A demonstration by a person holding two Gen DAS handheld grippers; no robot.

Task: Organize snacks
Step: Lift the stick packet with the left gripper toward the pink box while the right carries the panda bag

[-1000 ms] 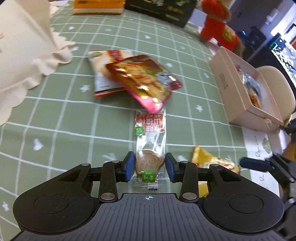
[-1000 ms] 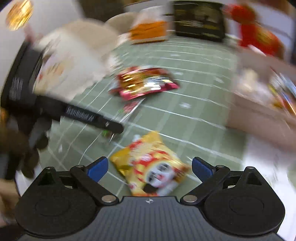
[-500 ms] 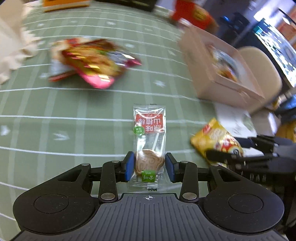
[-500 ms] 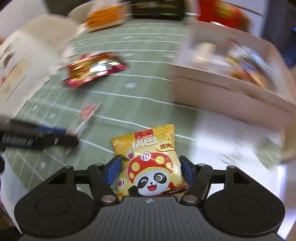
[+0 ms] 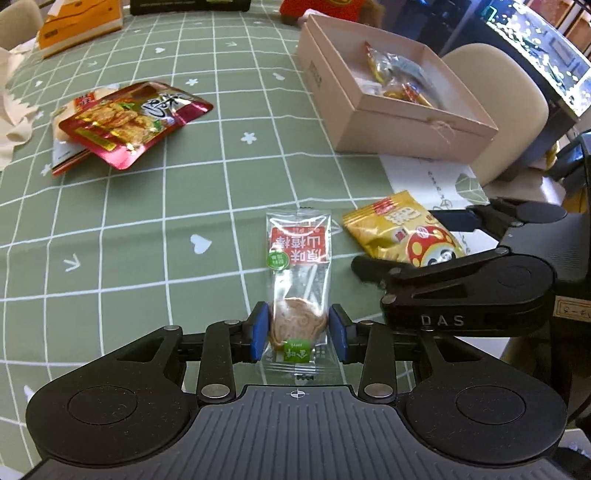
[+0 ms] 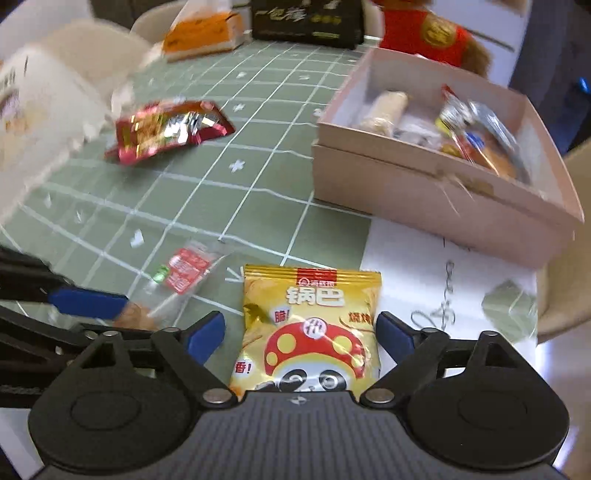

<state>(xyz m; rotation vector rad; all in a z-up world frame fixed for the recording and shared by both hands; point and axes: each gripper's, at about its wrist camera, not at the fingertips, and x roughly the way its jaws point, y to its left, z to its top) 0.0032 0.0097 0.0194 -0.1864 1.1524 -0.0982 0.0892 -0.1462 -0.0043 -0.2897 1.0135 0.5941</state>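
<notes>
My left gripper (image 5: 298, 334) is shut on a clear-wrapped hawthorn lollipop (image 5: 298, 280) with a red label, held above the green checked tablecloth (image 5: 147, 229). My right gripper (image 6: 301, 338) is shut on a yellow panda snack bag (image 6: 308, 325); that bag also shows in the left wrist view (image 5: 402, 232), to the right of the lollipop. The lollipop also shows in the right wrist view (image 6: 181, 277), to the left. A pink open box (image 5: 391, 107) holding several snacks stands at the back right; it also shows in the right wrist view (image 6: 439, 177).
A red foil snack bag (image 5: 129, 122) lies on another packet at the left. An orange tissue box (image 5: 77, 26) and a black box (image 6: 306, 22) stand at the far edge, with a red-dressed plush toy (image 6: 432, 33). A white paper (image 6: 443, 291) lies before the pink box.
Both grippers have swung right toward the pink box, carrying their snacks. The right gripper closed on the yellow bag during the last second.
</notes>
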